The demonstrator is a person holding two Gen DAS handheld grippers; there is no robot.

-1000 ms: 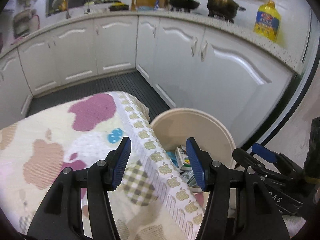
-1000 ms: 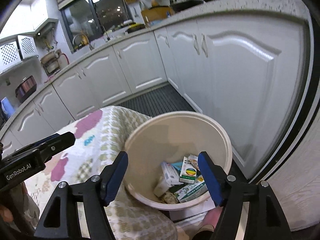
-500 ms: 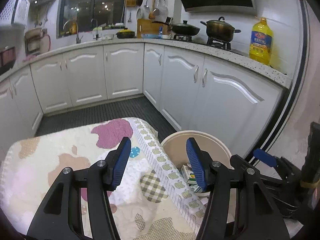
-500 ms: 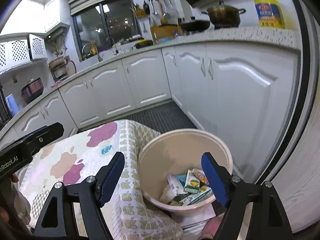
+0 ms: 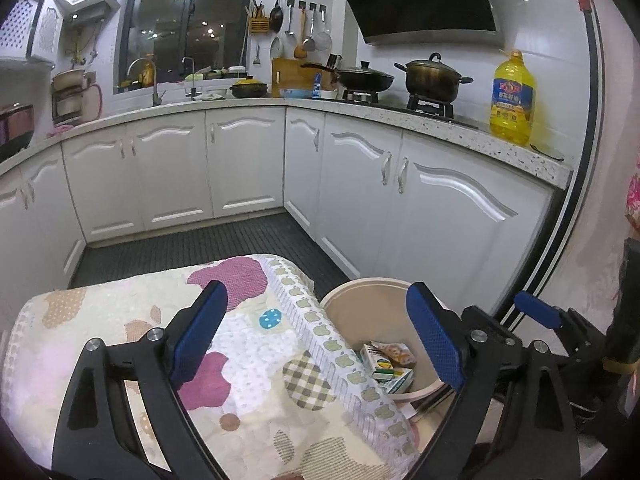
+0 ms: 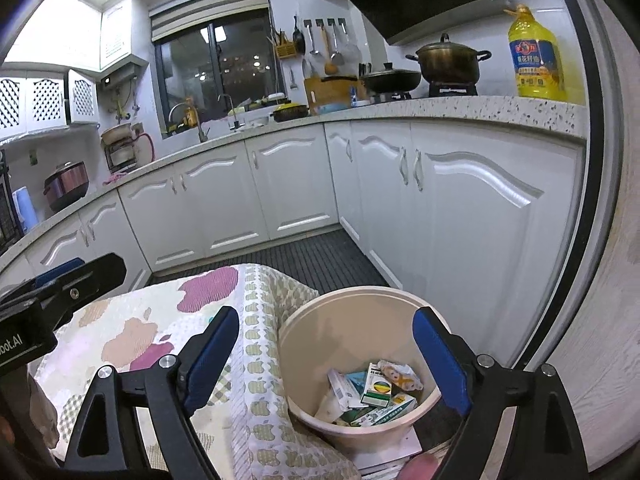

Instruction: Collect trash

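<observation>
My left gripper [image 5: 316, 336] and right gripper [image 6: 326, 354] are both spreading wider, nothing between their pads. The trash [image 6: 372, 394], small boxes and wrappers, lies in the beige bin [image 6: 304, 344] just beside the edge of the cloth-covered table [image 5: 120, 320]

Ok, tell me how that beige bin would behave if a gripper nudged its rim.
The bin looks like thin plastic holding only a few small cartons, so it is probably light and would slide. It seems to sit on flat papers, which may let it skid or tip. It stands close against the cloth, which might steady that side.
</observation>
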